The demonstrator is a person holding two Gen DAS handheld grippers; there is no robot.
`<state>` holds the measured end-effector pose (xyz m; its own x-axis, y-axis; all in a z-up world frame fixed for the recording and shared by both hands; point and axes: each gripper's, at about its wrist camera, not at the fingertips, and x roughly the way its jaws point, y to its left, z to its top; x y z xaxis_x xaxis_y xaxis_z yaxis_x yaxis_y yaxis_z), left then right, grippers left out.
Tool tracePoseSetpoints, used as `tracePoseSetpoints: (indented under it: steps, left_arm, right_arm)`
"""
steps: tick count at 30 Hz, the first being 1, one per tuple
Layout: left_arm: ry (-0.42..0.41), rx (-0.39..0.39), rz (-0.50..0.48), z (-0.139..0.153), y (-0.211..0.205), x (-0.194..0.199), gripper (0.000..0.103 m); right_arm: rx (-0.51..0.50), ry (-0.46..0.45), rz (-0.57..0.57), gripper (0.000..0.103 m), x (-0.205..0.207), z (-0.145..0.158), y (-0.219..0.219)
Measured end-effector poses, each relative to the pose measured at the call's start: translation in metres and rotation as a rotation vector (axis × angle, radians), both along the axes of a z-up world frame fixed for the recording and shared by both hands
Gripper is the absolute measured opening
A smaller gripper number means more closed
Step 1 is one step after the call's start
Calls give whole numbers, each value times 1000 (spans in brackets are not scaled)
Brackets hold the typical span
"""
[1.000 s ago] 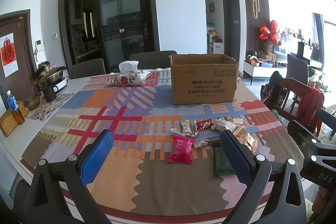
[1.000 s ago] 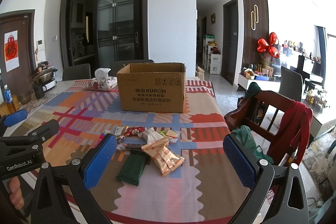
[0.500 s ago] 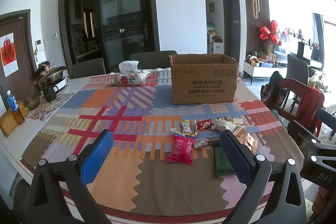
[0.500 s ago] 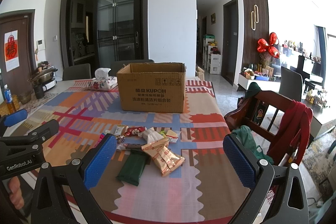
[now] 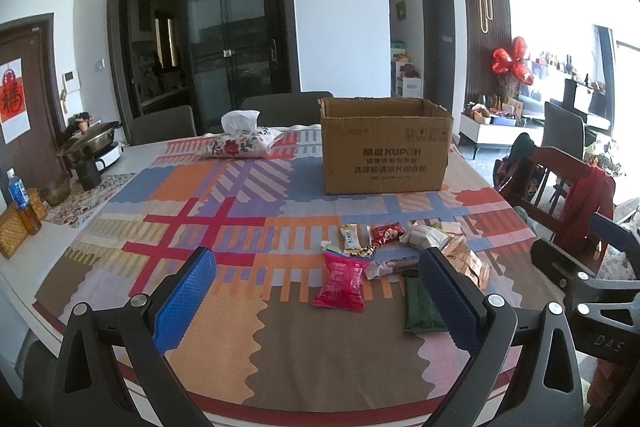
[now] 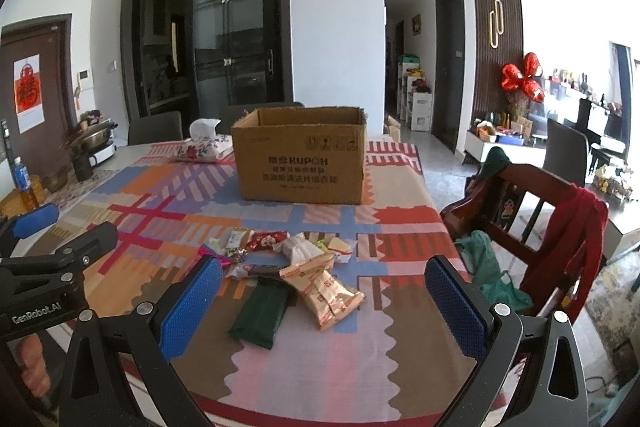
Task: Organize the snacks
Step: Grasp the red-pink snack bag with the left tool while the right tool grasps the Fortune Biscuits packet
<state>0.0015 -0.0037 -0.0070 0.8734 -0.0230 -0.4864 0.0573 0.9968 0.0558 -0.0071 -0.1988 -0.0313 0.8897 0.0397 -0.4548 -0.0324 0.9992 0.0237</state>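
Both grippers are hanging over the near edge of the table (image 5: 24,291), the left gripper (image 5: 316,293) and the right gripper (image 6: 324,301) each spread wide and holding nothing. The snacks (image 6: 288,263) are lying in a loose heap toward the near right corner, and the cardboard box (image 6: 300,163) is sitting open behind them.

The near part of the worktop (image 5: 320,359) is bare — a gripper can pass there freely. The heap of snacks (image 6: 296,267) lies in the middle, and bare cloth separates it from the open cardboard box (image 6: 300,163) behind. On the right edge stands a wooden chair (image 6: 532,223) — close to the worktop.
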Motion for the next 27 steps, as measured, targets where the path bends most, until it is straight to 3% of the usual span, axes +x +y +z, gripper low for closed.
tracePoseSetpoints:
  steps: [10, 13, 23, 27]
  left_arm:
    - [104, -4, -46, -22, -6, 35, 93]
    - [157, -12, -59, -33, -8, 52, 86]
    - [288, -15, -83, -70, -12, 96, 77]
    - [337, -12, -91, -84, -13, 112, 72]
  right_arm:
    - [-20, 65, 49, 101, 36, -23, 1]
    - [-24, 119, 81, 97, 54, -35, 2]
    - [-20, 334, 150, 85, 110, -78, 3]
    - [-65, 387, 150, 81, 126, -89, 6]
